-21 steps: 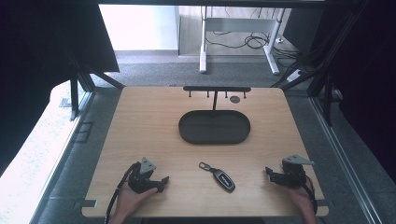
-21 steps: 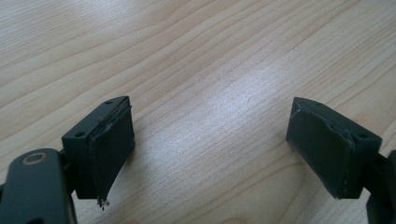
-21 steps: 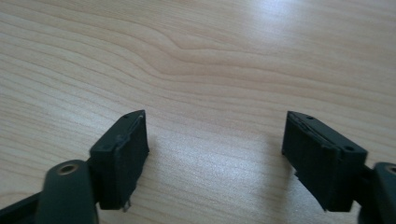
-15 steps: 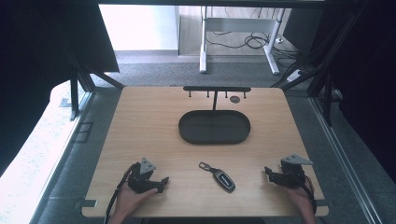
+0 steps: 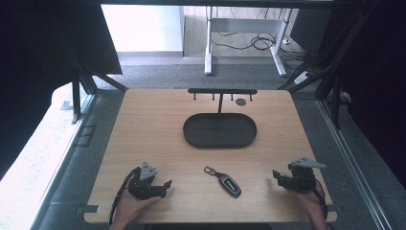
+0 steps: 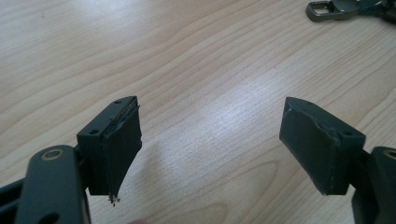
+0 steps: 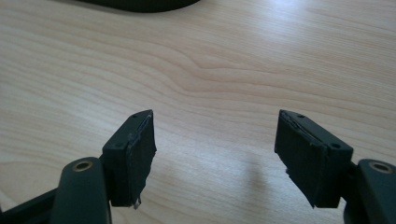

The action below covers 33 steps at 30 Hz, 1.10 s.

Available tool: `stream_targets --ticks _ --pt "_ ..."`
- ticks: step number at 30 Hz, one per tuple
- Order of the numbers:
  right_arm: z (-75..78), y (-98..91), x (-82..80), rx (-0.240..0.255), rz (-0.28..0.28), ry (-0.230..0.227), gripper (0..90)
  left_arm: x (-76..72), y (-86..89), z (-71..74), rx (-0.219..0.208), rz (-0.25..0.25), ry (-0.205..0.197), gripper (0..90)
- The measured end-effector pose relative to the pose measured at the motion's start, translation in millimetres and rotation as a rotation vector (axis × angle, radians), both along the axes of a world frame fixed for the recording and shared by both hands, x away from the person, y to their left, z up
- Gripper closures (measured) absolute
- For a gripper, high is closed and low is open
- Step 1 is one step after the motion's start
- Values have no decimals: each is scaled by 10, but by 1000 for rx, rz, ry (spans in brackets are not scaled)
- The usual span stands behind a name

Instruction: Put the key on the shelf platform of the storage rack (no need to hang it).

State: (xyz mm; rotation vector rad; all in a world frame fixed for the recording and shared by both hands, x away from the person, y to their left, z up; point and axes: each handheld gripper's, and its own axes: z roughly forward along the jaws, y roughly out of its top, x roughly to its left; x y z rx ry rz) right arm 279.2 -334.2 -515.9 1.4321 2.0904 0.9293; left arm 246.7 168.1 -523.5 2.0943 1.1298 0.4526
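A black car key fob (image 5: pixel 230 185) with a metal ring (image 5: pixel 209 170) lies flat on the wooden table (image 5: pixel 153 129), near the front middle. My left gripper (image 5: pixel 164 187) rests at the front left, held by a hand, its jaws pointing right toward the fob. In the left gripper view my left gripper (image 6: pixel 210 103) is open over bare wood, and the key ring (image 6: pixel 327 9) shows at the top right. My right gripper (image 5: pixel 277 178) sits at the front right, pointing left. In the right gripper view my right gripper (image 7: pixel 215 114) also stands open with nothing between the jaws.
A black oval tray (image 5: pixel 191 136) stands at the table's middle, and its edge (image 7: pixel 140 4) shows in the right gripper view. Behind it is a black rack with small hooks (image 5: pixel 222 91), with a small dark disc (image 5: pixel 241 101) beside its post. Dark frame posts flank the table.
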Motion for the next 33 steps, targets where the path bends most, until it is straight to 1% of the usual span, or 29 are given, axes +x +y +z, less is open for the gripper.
stream_targets --ticks 3,6,8,9,10,12,14,15,19,20,22,23,26,28,29,30,31,33 --pt "0 44 1 -8 23 12 295 -13 28 38 -4 21 -23 234" --pt "6 70 -1 -2 31 19 295 -10 60 56 -9 35 -26 247" --pt "38 106 -1 -9 49 38 293 -14 79 63 -23 28 -24 253" --pt "38 106 -1 -9 49 38 293 -14 79 63 -23 28 -24 254" --pt "61 117 -3 -15 58 46 294 -19 79 71 -34 23 -24 254" --pt "155 157 -17 -27 78 66 292 -32 61 97 -55 9 -32 253" --pt "226 215 -39 -40 89 83 292 -34 58 113 -59 -3 -34 252" --pt "226 215 -39 -40 89 83 292 -34 58 113 -59 -3 -34 252" --pt "362 396 -86 -79 138 122 293 -19 122 144 -74 2 -39 256" --pt "410 493 -95 -93 165 143 298 -16 151 156 -77 5 -40 260" --pt "436 593 -93 -106 189 160 306 -19 163 163 -81 5 -39 261" --pt "441 646 -90 -112 202 170 310 -21 174 175 -88 8 -40 260" --pt "437 793 -75 -131 237 191 313 -20 183 184 -92 2 -41 262" --pt "425 875 -67 -137 257 203 316 -19 183 180 -91 4 -39 264" --pt "425 875 -67 -137 257 203 316 -19 183 180 -91 4 -39 265" --pt "419 914 -65 -141 268 208 318 -17 184 178 -87 4 -40 265" --pt "403 1002 -69 -147 289 219 319 -14 186 178 -83 1 -37 272" --pt "389 1064 -65 -153 303 234 320 -21 189 188 -84 -3 -37 274"
